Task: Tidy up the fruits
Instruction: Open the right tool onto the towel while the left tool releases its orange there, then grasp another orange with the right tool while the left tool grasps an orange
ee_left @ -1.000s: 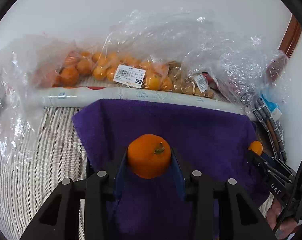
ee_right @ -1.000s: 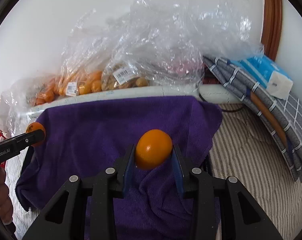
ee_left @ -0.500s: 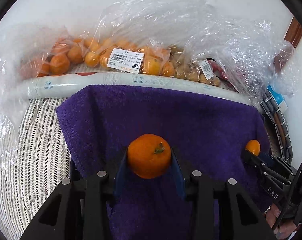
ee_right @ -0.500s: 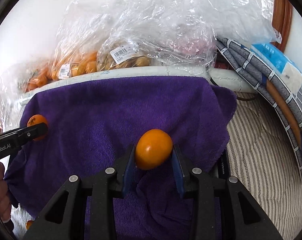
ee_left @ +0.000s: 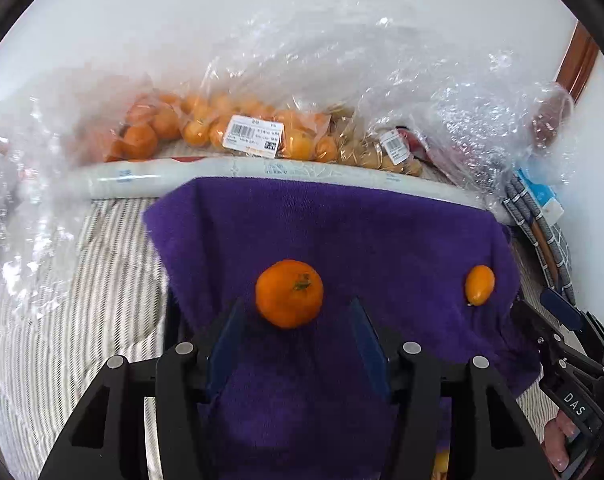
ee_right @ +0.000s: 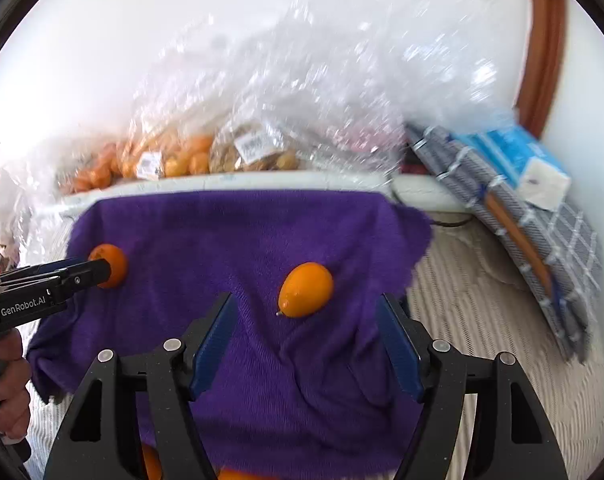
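Between my left gripper's (ee_left: pixel 297 330) spread blue pads sits the mandarin (ee_left: pixel 289 293), stem up, resting on the purple towel (ee_left: pixel 341 232) with daylight on both sides — nothing pinching it. Over on the right, same story: right gripper (ee_right: pixel 306 334) wide apart, and the smooth oval kumquat (ee_right: pixel 305 289) lies on the towel between the pads, touching neither. From the left camera I can see that kumquat well off to the right on the cloth, so the two fruits lie apart on the same towel.

Progress, as I judge it: two pieces set out on the cloth, and plenty left. Behind the towel's far edge, beyond a white roll (ee_left: pixel 230 170), the clear plastic bags (ee_left: pixel 262 132) hold many orange fruits and a batch of brownish ones, with price labels.

Hard to read: the right view is smeared, so the bag contents there are mush. Orange shapes peek out below the towel's near edge at the bottom of the right view; I can't tell what they are. My left pad hides part of the mandarin in that view.
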The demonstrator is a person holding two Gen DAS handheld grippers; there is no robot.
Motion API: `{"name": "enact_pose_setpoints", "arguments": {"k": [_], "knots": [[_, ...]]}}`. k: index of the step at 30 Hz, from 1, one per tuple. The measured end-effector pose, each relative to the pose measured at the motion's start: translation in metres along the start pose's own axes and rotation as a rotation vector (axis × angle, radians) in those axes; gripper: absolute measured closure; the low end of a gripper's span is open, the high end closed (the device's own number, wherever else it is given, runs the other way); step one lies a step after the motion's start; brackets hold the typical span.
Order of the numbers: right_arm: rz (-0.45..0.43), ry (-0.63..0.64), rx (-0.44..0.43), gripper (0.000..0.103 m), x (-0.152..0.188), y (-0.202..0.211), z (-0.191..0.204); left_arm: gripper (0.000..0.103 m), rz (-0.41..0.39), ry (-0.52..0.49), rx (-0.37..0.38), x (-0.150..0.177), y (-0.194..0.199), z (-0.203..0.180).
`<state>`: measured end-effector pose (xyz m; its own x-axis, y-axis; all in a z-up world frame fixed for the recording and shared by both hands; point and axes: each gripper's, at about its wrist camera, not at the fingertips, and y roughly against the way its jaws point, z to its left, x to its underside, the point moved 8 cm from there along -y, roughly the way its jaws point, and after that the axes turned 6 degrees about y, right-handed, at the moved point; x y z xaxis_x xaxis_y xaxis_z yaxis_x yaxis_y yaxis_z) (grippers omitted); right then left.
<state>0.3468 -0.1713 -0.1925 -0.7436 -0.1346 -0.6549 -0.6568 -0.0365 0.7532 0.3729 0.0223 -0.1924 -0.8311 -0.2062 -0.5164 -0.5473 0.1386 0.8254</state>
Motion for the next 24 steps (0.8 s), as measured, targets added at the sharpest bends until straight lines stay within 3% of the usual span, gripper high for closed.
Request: {"name": "enact_pose_setpoints", "arguments": {"k": [8, 11, 19, 24], "knots": [[-0.085, 0.033, 0.084, 0.032, 0.018, 0.079, 0.0, 0.05, -0.107, 0.018, -0.012, 0.026, 0.08, -0.004], [-0.104, -0.007, 0.125, 0.032, 0.033, 0.106, -0.007, 0.05, -0.154, 0.005, -0.034, 0.041, 0.11, -0.007], [-0.081, -0.051, 0.083, 0.032, 0.081, 0.152, -0.017, 0.05, -0.212, -0.067, -0.037, 0.084, 0.17, -0.013], [-0.045, -0.078, 0.049, 0.034, 0.112, 0.16, -0.021, 0.05, -0.195, -0.053, -0.02, 0.107, 0.176, -0.007]]}}
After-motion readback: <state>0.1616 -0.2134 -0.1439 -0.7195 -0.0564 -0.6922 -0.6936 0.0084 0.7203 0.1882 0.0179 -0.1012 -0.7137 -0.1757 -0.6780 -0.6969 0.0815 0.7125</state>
